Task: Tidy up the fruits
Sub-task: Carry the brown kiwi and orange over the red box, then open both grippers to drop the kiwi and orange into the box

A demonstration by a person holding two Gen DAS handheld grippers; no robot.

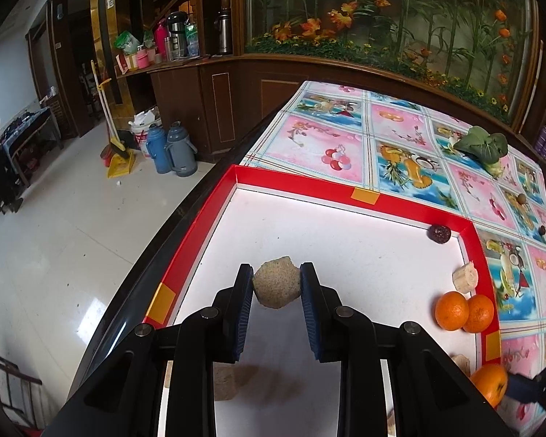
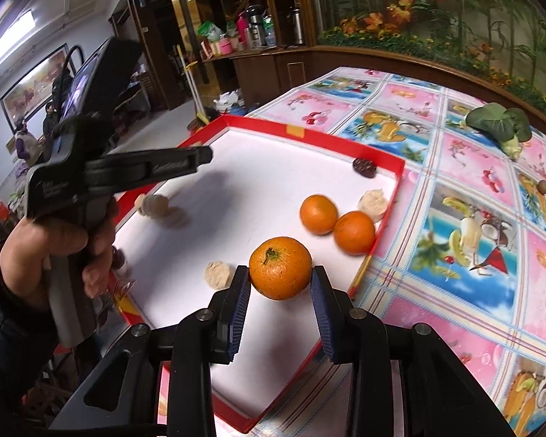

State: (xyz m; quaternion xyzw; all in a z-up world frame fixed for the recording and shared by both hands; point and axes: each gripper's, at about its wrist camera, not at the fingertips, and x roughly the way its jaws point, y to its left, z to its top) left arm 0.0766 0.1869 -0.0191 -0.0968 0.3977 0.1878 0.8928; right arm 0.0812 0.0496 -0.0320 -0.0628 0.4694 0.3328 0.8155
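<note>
- In the left wrist view, the left gripper (image 1: 276, 284) is seen closed on a beige, rough-cut piece of fruit (image 1: 276, 283), which is pinched between the two blue pads (image 1: 244, 309) above the white floor of the red-rimmed tray (image 1: 302, 178).
- Beneath the held piece, another beige chunk (image 1: 227, 382) is seen lying on the tray floor, partly hidden by the gripper's body.
- Along the tray's right wall, a dark red date (image 1: 439, 234) is found in the far corner, a pale banana piece (image 1: 465, 277) just nearer, and two oranges (image 1: 464, 311) touching each other beside it.
- At the lower right edge, a third orange (image 1: 489, 382) is seen with part of the right gripper (image 1: 520, 388) against it.
- A leafy green vegetable (image 1: 486, 145) is seen on the patterned tablecloth (image 1: 320, 138), well apart from the tray.
- In the right wrist view, the right gripper (image 2: 281, 280) is seen clamped on an orange (image 2: 281, 267), stem side up, over the tray's near part.
- Two oranges (image 2: 336, 224) are seen touching near the tray's right wall, with the banana piece (image 2: 373, 204) just beyond and the date (image 2: 364, 167) in the far corner.
- A beige piece (image 2: 218, 274) is seen on the tray floor just left of the gripper.
- To the left, the other handheld gripper is gripped by a hand (image 2: 54, 251); its jaws cannot be made out there.
</note>
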